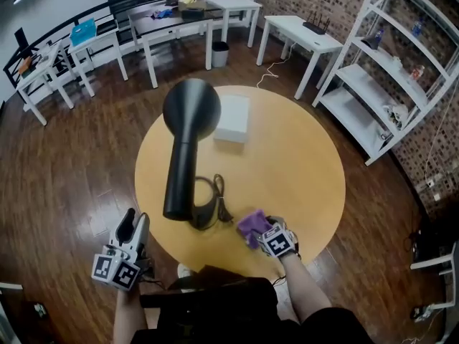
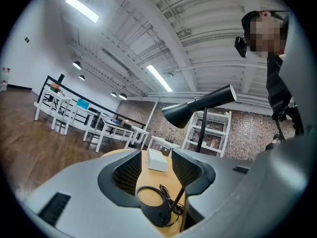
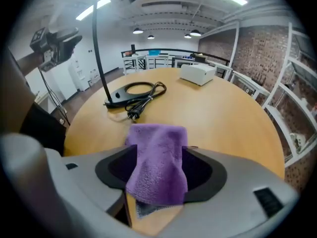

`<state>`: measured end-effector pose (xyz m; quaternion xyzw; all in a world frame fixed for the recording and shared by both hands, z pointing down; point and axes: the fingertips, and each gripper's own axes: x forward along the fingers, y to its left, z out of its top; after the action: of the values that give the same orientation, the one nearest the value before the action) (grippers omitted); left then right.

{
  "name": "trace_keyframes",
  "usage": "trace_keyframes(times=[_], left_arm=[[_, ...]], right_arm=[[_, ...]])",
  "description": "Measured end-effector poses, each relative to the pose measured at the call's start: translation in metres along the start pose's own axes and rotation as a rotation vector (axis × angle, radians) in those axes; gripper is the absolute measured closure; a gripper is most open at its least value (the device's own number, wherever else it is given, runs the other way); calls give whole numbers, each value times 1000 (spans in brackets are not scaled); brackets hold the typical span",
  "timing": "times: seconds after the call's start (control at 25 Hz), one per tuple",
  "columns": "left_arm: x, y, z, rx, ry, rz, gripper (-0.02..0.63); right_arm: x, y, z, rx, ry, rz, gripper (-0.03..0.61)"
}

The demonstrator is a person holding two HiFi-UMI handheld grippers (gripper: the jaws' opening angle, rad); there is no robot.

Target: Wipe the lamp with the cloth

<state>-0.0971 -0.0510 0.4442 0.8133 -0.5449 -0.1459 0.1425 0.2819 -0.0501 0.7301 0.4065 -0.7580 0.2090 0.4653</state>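
Note:
A black lamp stands on the round wooden table (image 1: 301, 163), its shade (image 1: 191, 108) high over the ring-shaped base (image 1: 204, 210) and its coiled cord (image 3: 146, 100). The purple cloth (image 1: 252, 226) lies bunched near the table's front edge. My right gripper (image 1: 259, 229) tilts down over it, open wide, with the cloth (image 3: 158, 162) between the jaws. My left gripper (image 1: 133, 224) hangs off the table at the lower left, held level and open with nothing in it. In the left gripper view the shade (image 2: 198, 106) and base (image 2: 158, 209) lie ahead.
A white box (image 1: 233, 119) sits on the table behind the lamp. White desks (image 1: 186, 20) line the back of the room, and a white shelf unit (image 1: 391, 70) stands at the right by the brick wall. Dark wooden floor surrounds the table.

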Motion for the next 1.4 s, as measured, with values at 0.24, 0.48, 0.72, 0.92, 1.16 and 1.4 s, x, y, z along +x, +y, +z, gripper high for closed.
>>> trace_keyframes(times=[0.24,0.48,0.72,0.92,1.16,1.4], left_arm=[[-6,-8,-5,-12,12,-15,428],[-13,-7,-11,-24,26,-14,428],[-8,-8,-9,-15,15,-35,428],[7,-16,2,25,17,-82,428],[27,-22,39,91,-56,-129,428],[22,-39,50,75,-92,-175,446]], right_arm=[[8,10,14,78,-73,3,297],[6,21,11,22,-34,19,454],[-2,15,16,21,-32,17,483],[-49,1,77,28,-260,25,483],[-139,-6,190,-67,-581,12,483],[-273,43,271,-110,-976,238,483]])
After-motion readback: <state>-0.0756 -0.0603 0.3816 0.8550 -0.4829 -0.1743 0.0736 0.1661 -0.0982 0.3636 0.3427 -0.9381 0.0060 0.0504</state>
